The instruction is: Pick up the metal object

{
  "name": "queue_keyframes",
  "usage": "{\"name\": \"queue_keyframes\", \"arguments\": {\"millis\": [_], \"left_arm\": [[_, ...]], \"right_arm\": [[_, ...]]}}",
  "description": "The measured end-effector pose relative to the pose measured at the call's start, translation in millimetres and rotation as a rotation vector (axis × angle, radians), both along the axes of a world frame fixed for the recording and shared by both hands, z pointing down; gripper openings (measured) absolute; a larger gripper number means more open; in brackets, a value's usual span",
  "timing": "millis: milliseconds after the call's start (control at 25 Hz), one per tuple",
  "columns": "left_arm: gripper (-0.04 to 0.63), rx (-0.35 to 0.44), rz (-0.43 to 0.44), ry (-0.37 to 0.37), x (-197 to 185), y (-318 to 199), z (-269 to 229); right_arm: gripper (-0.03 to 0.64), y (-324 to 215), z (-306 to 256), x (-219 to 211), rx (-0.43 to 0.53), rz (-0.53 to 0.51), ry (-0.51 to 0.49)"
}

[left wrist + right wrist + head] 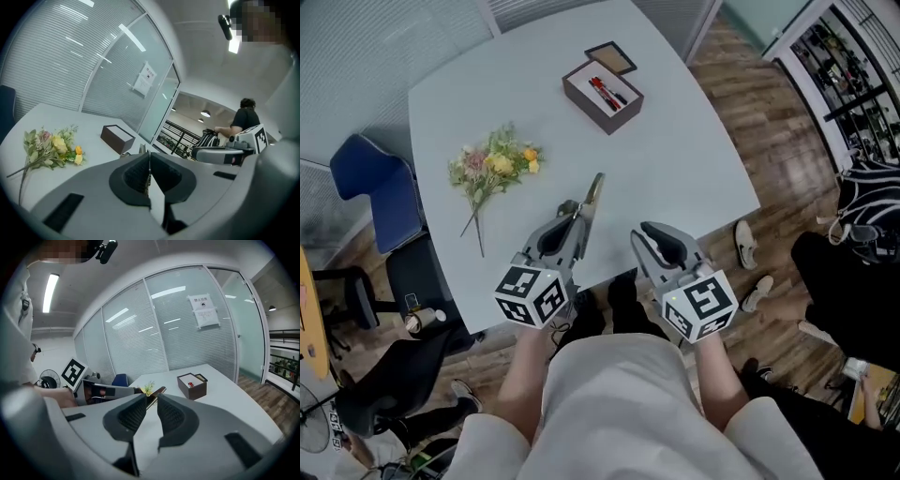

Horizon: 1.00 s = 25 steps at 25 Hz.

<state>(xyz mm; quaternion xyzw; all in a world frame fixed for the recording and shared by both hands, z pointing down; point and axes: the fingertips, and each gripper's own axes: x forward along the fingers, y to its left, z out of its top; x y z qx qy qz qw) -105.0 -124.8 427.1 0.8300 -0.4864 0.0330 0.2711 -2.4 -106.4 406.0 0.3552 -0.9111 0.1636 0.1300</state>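
Observation:
A thin flat metal strip [594, 192], brass-coloured, sticks out forward over the white table [675, 159] from my left gripper [578, 214]. That gripper is shut on the strip's near end. In the left gripper view its jaws stand pressed together around the strip's thin edge [148, 165]. My right gripper [645, 232] hovers beside it at the table's near edge, open, with nothing between its pads [136, 414]. The right gripper view shows the left gripper [115, 392] with the metal strip [157, 392] pointing out of it.
A bunch of yellow and pink flowers [495, 167] lies on the table's left part. A dark brown open box [603, 94] with red items sits at the far side. A blue chair [370, 183] stands left of the table, and shoes [747, 246] lie on the wood floor to the right.

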Motion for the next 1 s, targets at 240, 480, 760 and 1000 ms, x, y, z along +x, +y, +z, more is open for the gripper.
{"name": "queue_keyframes", "arguments": {"millis": [240,480,760,1000], "left_arm": [[0.025,0.051,0.021,0.038,-12.6,19.6,-26.1],[0.025,0.088,0.042,0.074,-21.8,38.3,-45.4],[0.025,0.117,0.062,0.094,-26.9,53.9,-58.6],[0.025,0.144,0.070,0.101,-32.0,62.6,-67.5]], "right_arm": [[0.074,16.5,-15.2,-13.7,0.043,0.036,0.001],[0.060,31.8,-29.1,-23.1,0.080,0.073,0.003],[0.041,47.0,-34.9,-29.3,0.105,0.098,0.006],[0.028,53.7,-37.9,-34.1,0.126,0.114,0.001]]}}
